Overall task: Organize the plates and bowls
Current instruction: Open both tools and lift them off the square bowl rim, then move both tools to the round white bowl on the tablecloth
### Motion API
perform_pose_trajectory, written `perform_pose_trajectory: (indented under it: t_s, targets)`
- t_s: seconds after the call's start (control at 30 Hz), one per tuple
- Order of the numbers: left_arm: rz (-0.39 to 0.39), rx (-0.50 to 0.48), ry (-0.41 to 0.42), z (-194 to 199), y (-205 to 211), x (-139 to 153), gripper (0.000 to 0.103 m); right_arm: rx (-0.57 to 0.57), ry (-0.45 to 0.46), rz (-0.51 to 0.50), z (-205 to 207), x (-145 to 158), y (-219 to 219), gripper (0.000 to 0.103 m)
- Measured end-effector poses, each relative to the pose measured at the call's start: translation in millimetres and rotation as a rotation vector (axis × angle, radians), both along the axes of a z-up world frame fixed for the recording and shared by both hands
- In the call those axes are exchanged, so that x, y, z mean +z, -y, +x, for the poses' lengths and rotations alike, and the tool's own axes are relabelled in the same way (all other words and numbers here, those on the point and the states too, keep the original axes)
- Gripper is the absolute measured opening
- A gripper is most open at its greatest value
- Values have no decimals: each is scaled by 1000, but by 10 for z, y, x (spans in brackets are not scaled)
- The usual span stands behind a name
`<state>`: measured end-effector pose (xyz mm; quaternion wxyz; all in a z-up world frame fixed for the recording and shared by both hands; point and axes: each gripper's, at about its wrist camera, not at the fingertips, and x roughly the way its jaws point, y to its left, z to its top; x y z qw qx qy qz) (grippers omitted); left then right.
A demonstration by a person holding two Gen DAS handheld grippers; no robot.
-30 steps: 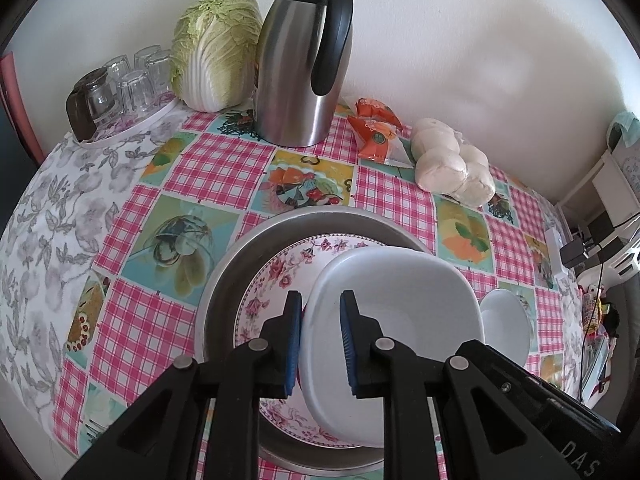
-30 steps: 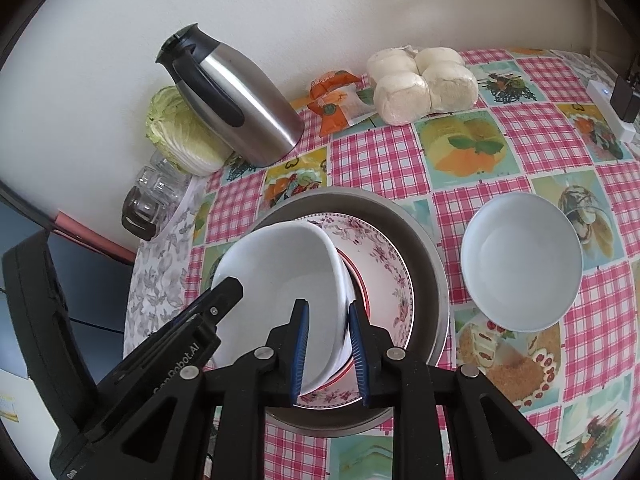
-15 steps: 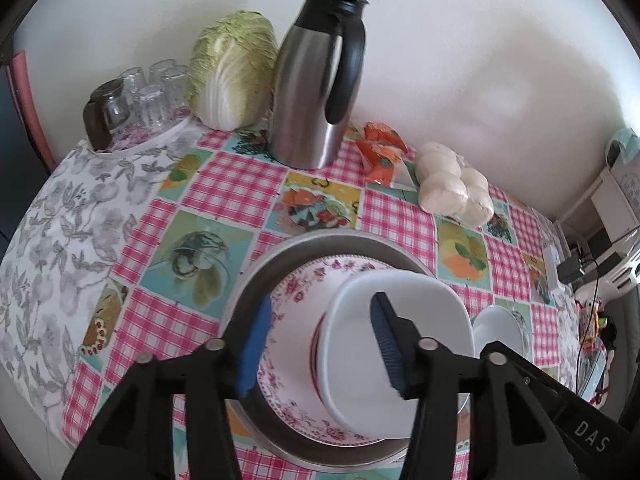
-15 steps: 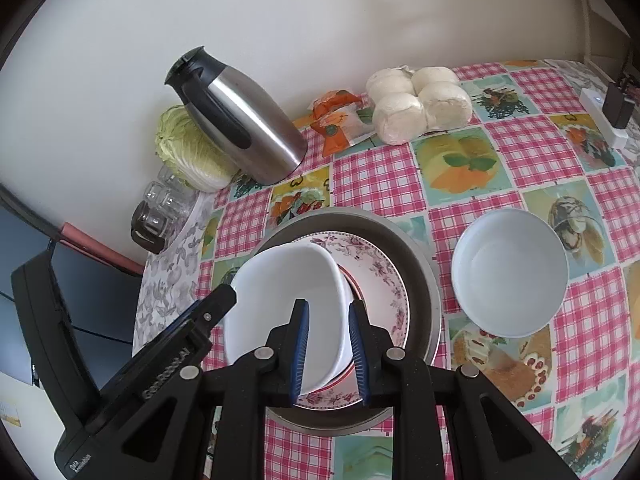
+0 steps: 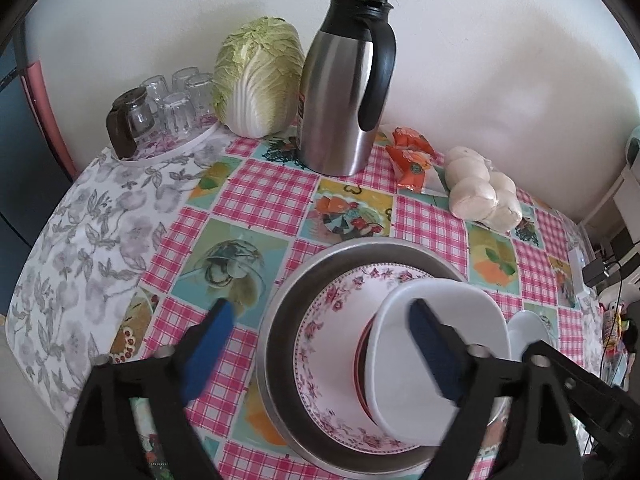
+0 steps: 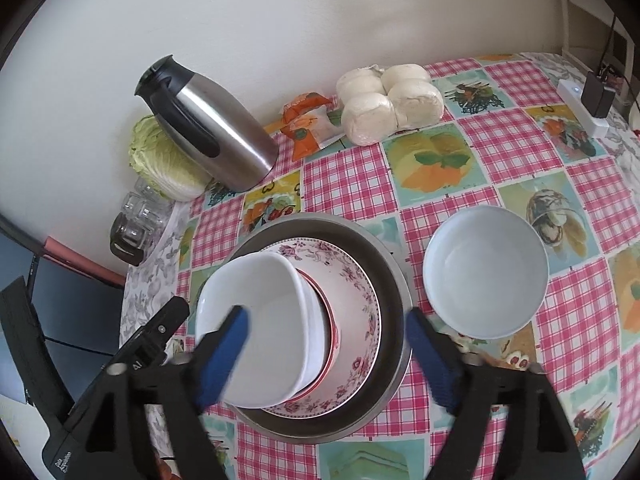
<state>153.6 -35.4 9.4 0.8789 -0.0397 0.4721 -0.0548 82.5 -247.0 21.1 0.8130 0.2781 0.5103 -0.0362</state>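
Observation:
A white squarish bowl [image 5: 436,344] [image 6: 260,320] sits on a red-rimmed dish, on a floral plate [image 5: 340,308] [image 6: 352,280], inside a metal pan [image 5: 288,320] [image 6: 388,280]. My left gripper [image 5: 320,340] is open and empty above the stack's left side. My right gripper [image 6: 328,344] is open and empty above the stack's front. A round white bowl [image 6: 486,272] [image 5: 528,326] stands alone on the cloth to the right of the pan.
A steel thermos jug [image 5: 344,96] [image 6: 208,128], a cabbage [image 5: 260,76], glasses on a tray [image 5: 160,108], an orange packet [image 5: 412,156] and bagged buns [image 5: 480,188] [image 6: 388,104] line the wall. A power strip [image 6: 584,108] lies far right.
Both grippers have opened and let go of the white squarish bowl, which now rests on the stack. Both have pulled back and up a little.

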Motion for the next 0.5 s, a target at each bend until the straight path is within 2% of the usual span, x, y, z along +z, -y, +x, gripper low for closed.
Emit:
perform_pose_trajectory:
  t_s: [0.03, 0.23, 0.5]
  targets:
    - [7, 11, 12, -4, -10, 6, 102, 1, 4, -2, -1, 1, -1, 103]
    - [23, 42, 15, 13, -66, 1, 102, -3, -3, -28, 4, -17, 5, 103]
    - [45, 29, 29, -17, -5, 33, 102, 4, 4, -18, -1, 3, 34, 103]
